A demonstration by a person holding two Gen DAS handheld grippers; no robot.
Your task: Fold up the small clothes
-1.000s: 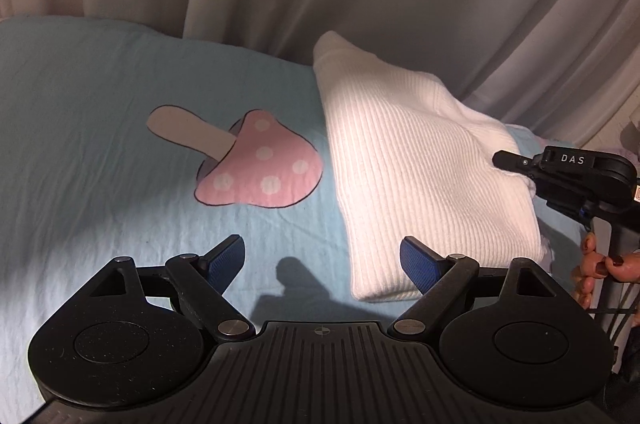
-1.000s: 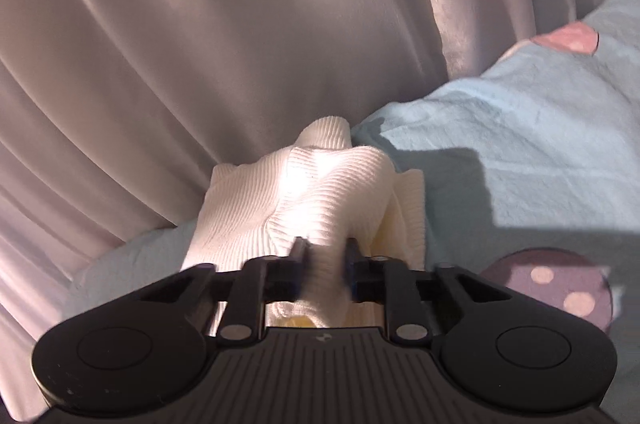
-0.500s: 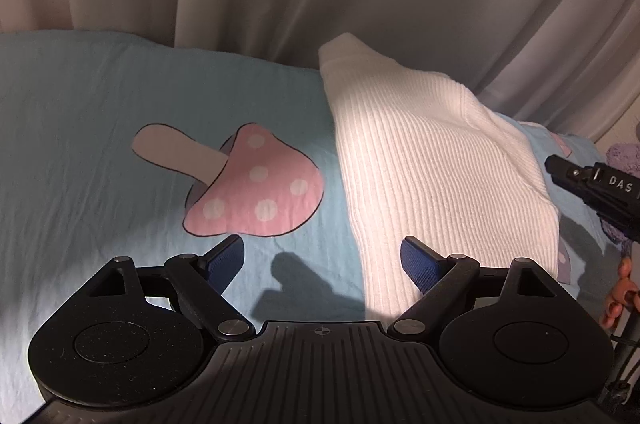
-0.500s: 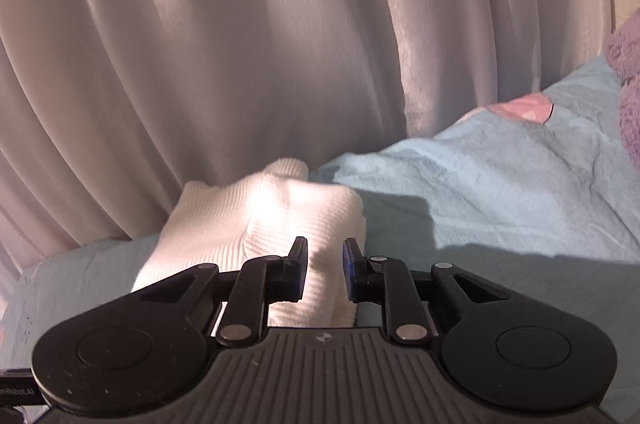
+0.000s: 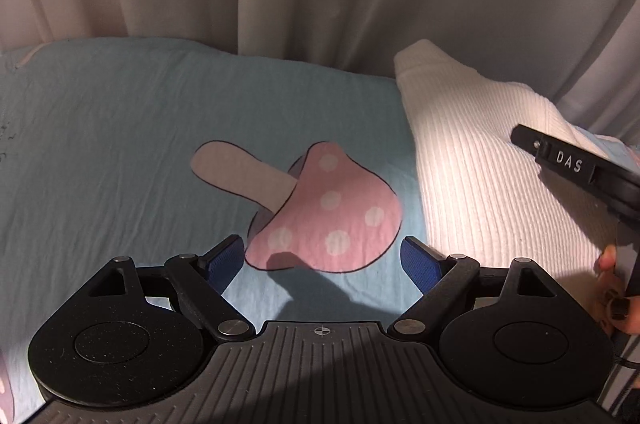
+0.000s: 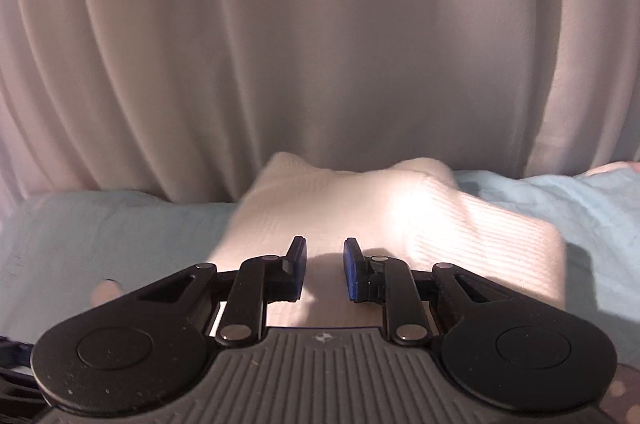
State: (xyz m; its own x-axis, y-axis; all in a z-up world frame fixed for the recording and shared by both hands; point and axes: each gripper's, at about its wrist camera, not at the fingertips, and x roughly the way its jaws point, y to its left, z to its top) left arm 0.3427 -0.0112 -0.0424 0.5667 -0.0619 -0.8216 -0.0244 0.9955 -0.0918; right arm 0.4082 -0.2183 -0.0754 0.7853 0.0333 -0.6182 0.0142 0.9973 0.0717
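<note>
A white ribbed knit garment (image 5: 480, 164) lies folded on the light blue bedsheet (image 5: 120, 144), close to the curtain. It also shows in the right wrist view (image 6: 400, 212). My left gripper (image 5: 322, 258) is open and empty above the sheet, left of the garment, over a pink mushroom print (image 5: 332, 216). My right gripper (image 6: 324, 270) hovers over the garment's near part with its jaws a narrow gap apart and nothing between them. Its black body shows at the right of the left wrist view (image 5: 576, 164).
Pale curtains (image 6: 320, 44) hang right behind the bed. A hand with dark nails (image 5: 616, 300) holds the right gripper's handle. The blue sheet stretches to the left of the garment (image 6: 100, 232).
My right gripper has let go of the garment and its jaws have opened slightly. The garment has settled flat. My left gripper has shifted left, so the mushroom print sits between its fingers.
</note>
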